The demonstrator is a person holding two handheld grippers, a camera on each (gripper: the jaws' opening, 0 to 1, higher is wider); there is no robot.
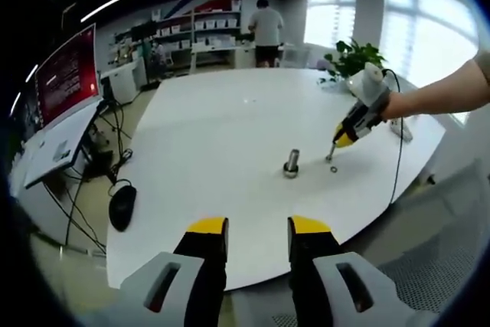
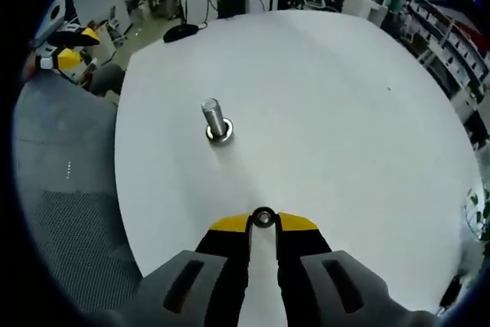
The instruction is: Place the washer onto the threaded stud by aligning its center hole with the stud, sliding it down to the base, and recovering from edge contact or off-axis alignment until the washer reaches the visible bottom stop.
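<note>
A short threaded metal stud (image 1: 292, 162) (image 2: 215, 122) stands upright on its round base near the middle of the white table (image 1: 222, 128) (image 2: 344, 97). The small dark washer (image 2: 263, 217) (image 1: 334, 168) sits low at the table surface, to the right of the stud in the left gripper view. My right gripper (image 2: 263, 220) (image 1: 332, 155) is narrowed on it, one yellow tip on each side, about a hand's width short of the stud. My left gripper (image 1: 259, 227) (image 2: 67, 45) stands open over the table's near edge, nothing between its jaws.
A person's forearm (image 1: 444, 93) holds the right gripper, and its cable (image 1: 398, 158) trails across the table. A black mouse (image 1: 122, 206) (image 2: 181, 32) lies by the table's edge. A red screen (image 1: 69, 74), a plant (image 1: 354, 57) and a standing person (image 1: 266, 24) are beyond.
</note>
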